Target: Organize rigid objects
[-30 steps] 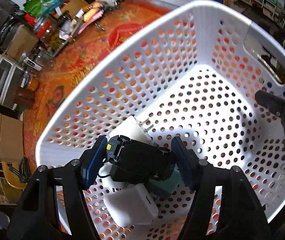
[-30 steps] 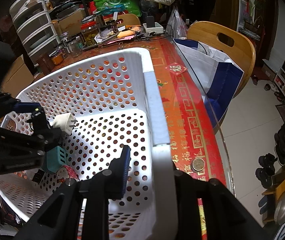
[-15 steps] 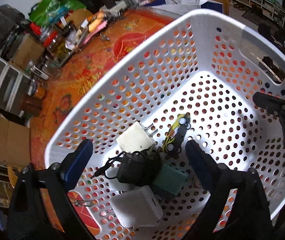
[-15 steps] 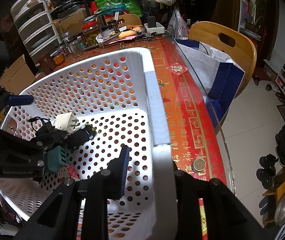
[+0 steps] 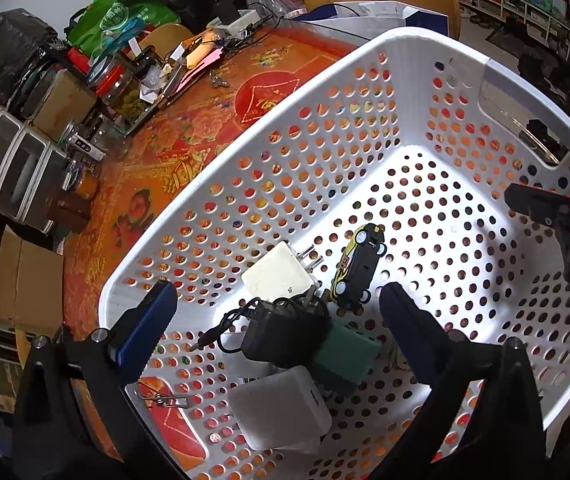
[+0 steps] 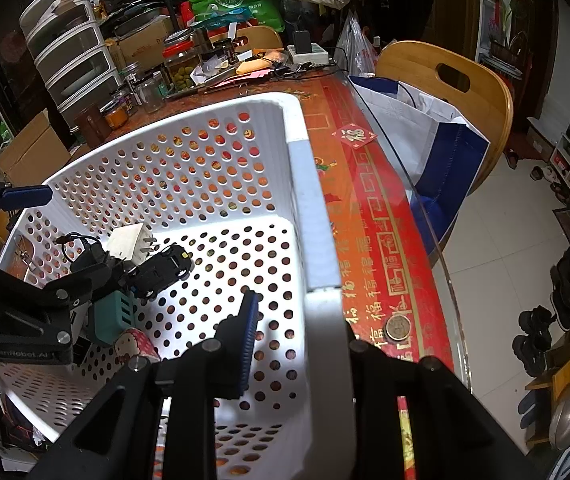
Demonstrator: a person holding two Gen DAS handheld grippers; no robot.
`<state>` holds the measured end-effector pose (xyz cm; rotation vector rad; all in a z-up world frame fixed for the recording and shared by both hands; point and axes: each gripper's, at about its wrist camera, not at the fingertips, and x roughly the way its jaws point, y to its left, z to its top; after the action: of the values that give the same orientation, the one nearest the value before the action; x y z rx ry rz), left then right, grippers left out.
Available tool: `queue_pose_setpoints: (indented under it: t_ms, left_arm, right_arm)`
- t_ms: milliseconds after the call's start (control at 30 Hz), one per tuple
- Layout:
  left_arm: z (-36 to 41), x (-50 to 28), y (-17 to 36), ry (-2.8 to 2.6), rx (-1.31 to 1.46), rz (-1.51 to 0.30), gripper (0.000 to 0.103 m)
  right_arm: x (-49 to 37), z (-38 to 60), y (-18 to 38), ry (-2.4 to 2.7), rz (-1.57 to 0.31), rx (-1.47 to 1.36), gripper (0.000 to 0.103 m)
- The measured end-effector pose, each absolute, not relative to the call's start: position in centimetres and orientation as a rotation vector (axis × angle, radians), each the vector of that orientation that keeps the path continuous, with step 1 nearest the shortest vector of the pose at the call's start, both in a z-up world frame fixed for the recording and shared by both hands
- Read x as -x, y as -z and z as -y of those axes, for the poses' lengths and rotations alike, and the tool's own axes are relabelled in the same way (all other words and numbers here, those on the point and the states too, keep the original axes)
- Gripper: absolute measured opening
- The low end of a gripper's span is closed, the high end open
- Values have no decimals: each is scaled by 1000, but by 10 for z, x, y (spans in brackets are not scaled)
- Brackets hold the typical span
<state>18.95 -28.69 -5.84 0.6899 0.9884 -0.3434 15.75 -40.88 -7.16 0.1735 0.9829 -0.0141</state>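
Note:
A white perforated basket [image 5: 405, 40] stands on the red patterned table [image 5: 205, 128]. On its floor lies a black and yellow toy car [image 5: 359, 268], beside a white plug [image 5: 279, 274]. A black adapter with a cable [image 5: 285, 332], a teal charger [image 5: 345, 354] and a white charger block [image 5: 281, 412] lie there too. My left gripper [image 5: 277, 300] hovers over this pile; its jaws are opening and nothing is between the pads. My right gripper [image 6: 301, 320] is shut on the basket's rim [image 6: 301, 168], one blue pad [image 6: 249, 336] inside the wall.
Jars, papers and a power strip [image 6: 309, 54] crowd the table's far end. A wooden chair [image 6: 445, 80] with a white and blue bag stands beside the table. A coin [image 6: 397, 328] lies near the glass edge. Plastic drawers [image 6: 69, 60] stand at the back left.
The left gripper's jaws spread wide and let go of the toy car, which now lies on the basket floor by the white plug. The right gripper has kept still on the rim.

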Motion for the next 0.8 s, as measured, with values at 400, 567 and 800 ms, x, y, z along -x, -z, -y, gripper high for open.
queue_pose_setpoints:
  t_ms: [400,567,800]
  left_arm:
    - [266,-181,34,347,-588,-847,101]
    - [204,-144,-6,383,-402,-638,103]
    - [98,-75,-27,390,-151,-531,103]
  right_arm:
    - [-153,408,68,40,-979,-125,58]
    - [-103,413,25,110,-763,-179,103]
    - [-8,349,-17,210,-462,-202,103]
